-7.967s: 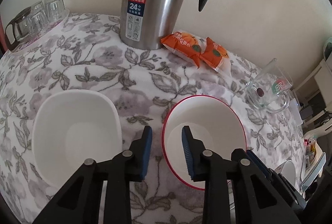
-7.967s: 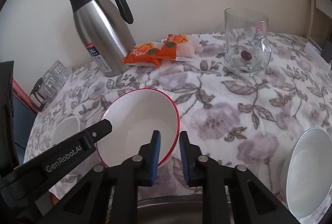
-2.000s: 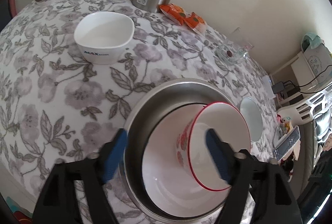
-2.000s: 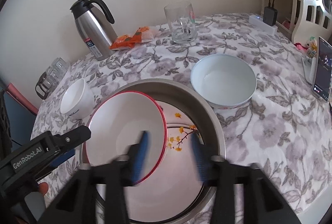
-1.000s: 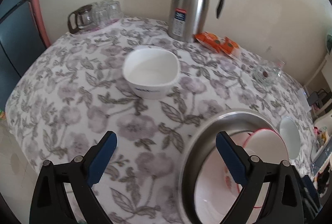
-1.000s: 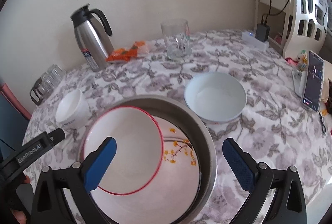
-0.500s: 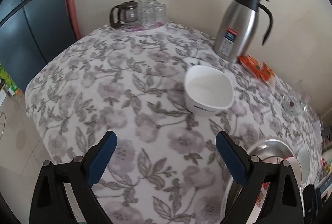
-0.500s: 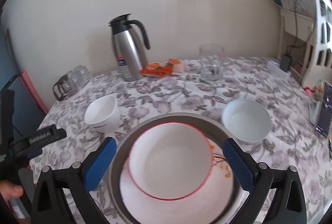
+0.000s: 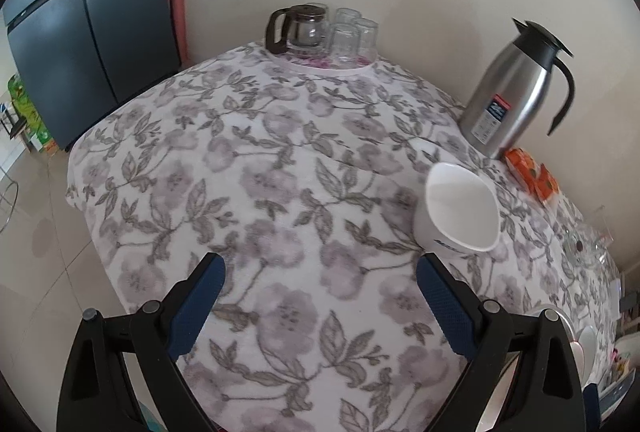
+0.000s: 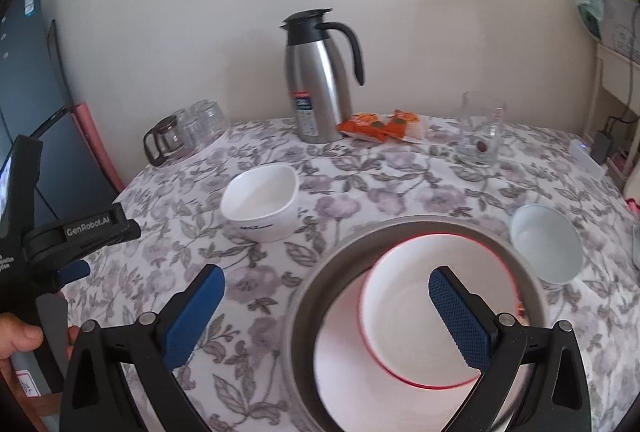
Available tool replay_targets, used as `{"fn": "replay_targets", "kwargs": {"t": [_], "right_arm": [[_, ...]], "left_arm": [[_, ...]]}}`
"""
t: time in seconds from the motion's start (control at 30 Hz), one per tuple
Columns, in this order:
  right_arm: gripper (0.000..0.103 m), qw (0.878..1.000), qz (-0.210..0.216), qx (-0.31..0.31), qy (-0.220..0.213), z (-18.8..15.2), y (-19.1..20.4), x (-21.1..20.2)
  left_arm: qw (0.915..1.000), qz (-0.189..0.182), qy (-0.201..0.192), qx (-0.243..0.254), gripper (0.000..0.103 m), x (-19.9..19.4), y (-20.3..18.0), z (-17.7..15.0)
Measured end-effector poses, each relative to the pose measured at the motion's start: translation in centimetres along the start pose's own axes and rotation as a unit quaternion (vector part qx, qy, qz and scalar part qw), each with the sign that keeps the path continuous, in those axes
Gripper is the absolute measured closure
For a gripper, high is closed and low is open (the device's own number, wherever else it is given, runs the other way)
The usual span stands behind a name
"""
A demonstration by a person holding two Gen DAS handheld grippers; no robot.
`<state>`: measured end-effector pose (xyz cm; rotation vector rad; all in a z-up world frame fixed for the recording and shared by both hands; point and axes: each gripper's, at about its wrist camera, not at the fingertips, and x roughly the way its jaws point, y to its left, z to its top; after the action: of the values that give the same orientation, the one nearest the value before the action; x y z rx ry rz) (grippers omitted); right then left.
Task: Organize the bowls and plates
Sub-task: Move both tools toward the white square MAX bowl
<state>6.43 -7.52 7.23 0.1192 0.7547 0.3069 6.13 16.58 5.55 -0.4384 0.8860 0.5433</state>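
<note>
While both tools hang above the flowered tablecloth, neither one grips anything. Left gripper: jaws spread wide over bare cloth, blue pads empty; the right wrist view shows this tool at the left edge, held by a hand. Right gripper: jaws likewise spread wide and empty, poised over the near side of the steel basin. Inside the basin lies a white plate, and on it sits the red-rimmed bowl, upright, toward the basin's far right side. Square white bowl: upright on the cloth, just beyond the basin's left rim and apart from it; in the left wrist view it stands just past the right-hand pad. Round white bowl: upright, just beside the basin's right rim. Along the wall stand a steel thermos jug, orange snack packets touching one another, a glass mug, and a coffee pot with upturned glasses.
</note>
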Motion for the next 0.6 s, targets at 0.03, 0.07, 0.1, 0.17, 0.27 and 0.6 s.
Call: {"fn": "replay_targets", "kwargs": {"t": [0.03, 0.07, 0.1, 0.17, 0.27, 0.6], "right_arm": [[0.000, 1.000, 0.003, -0.003, 0.002, 0.0, 0.4, 0.3], [0.000, 1.000, 0.006, -0.005, 0.004, 0.0, 0.8, 0.6], [0.000, 1.000, 0.009, -0.007, 0.004, 0.0, 1.1, 0.9], [0.000, 1.000, 0.015, -0.015, 0.009, 0.0, 2.0, 1.6], [0.000, 0.999, 0.015, -0.023, 0.018, -0.1, 2.8, 2.7], [0.000, 0.999, 0.018, -0.005, 0.036, 0.7, 3.6, 6.2]], "left_arm": [[1.0000, 0.001, 0.001, -0.004, 0.006, 0.1, 0.3, 0.1], [1.0000, 0.001, 0.003, -0.008, 0.006, 0.3, 0.6, 0.3], [0.9999, 0.002, 0.006, -0.010, 0.006, 0.4, 0.8, 0.4], [0.9999, 0.005, 0.008, -0.014, 0.006, 0.7, 1.2, 0.6], [0.9998, 0.012, 0.008, -0.013, 0.006, 0.9, 1.4, 0.9], [0.9991, 0.031, 0.022, -0.016, 0.006, 2.9, 0.6, 1.9]]}}
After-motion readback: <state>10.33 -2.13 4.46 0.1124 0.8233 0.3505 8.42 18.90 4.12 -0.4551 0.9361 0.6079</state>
